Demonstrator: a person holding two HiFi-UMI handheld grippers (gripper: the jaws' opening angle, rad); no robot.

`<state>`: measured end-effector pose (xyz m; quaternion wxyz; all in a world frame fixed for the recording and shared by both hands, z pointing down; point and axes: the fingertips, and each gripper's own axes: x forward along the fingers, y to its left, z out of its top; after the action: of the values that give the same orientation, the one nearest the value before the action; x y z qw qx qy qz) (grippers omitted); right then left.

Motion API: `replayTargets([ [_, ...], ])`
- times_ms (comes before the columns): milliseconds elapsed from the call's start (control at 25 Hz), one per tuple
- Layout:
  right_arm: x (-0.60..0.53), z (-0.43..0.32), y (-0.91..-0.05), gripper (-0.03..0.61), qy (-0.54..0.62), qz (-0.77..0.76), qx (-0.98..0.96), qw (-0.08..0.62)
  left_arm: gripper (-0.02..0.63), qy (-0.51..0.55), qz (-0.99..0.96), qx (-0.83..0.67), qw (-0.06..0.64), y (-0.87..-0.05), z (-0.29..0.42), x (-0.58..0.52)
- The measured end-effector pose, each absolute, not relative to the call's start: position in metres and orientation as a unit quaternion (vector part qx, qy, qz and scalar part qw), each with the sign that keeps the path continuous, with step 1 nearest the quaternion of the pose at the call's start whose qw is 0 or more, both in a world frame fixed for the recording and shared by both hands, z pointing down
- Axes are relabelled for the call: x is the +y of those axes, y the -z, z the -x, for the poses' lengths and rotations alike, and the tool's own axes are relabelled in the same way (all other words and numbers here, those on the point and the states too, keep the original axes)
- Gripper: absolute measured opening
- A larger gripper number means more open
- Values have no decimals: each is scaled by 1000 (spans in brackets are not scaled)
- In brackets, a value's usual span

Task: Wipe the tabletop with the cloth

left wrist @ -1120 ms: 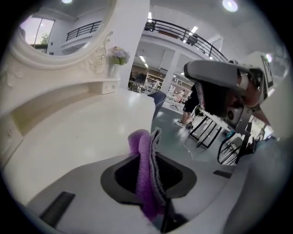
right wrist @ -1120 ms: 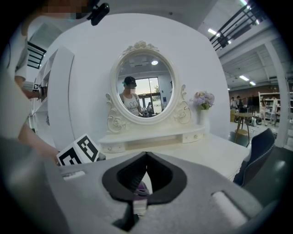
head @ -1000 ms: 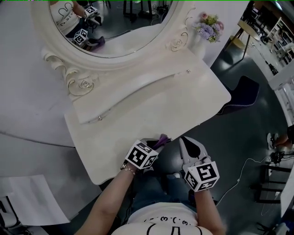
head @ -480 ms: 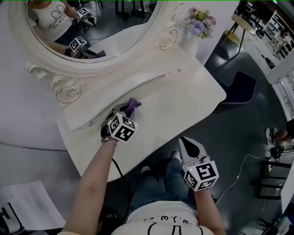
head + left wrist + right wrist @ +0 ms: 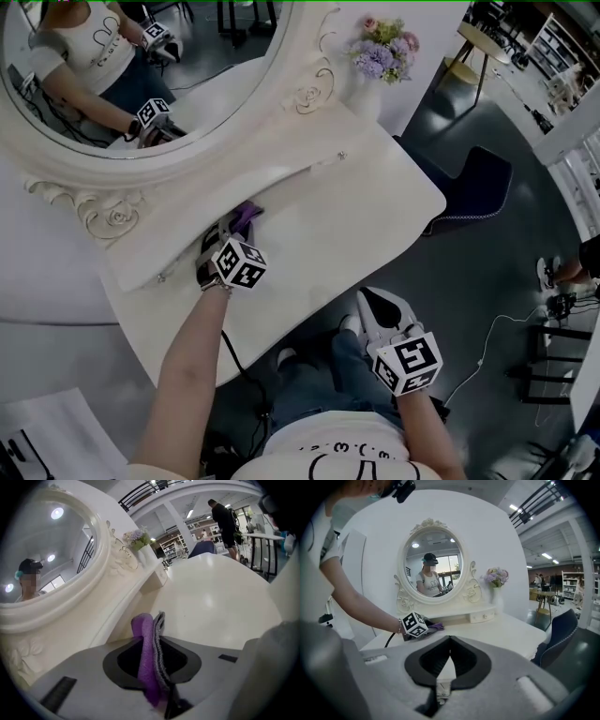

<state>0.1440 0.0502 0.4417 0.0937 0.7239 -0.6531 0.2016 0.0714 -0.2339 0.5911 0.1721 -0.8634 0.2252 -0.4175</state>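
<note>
Cloth (image 5: 247,215) seemingly against drawer shelf (image 5: 281,167), below mirror (image 5: 202,61)

The cloth (image 5: 147,660) is seen as a folded piece with a purple layer and a grey layer pressed side by side. It is held upright between the closed jaws of the left gripper (image 5: 153,641), and its folded edge sticks out past the jaw tips. In the head view the cloth (image 5: 247,214) is found at the back of the tabletop (image 5: 361,202), just beside the raised drawer ledge under the mirror, and it appears to rest on the surface. The tabletop is cream-white, smooth and slightly glossy, with rounded corners.
</note>
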Motion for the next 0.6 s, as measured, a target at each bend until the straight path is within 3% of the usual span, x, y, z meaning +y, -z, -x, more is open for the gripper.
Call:
replayTargets([
  [600, 31, -156, -437, -2, -200, -720, -661, 67, 83, 384, 920, 59, -49, -577, -78, -128],
])
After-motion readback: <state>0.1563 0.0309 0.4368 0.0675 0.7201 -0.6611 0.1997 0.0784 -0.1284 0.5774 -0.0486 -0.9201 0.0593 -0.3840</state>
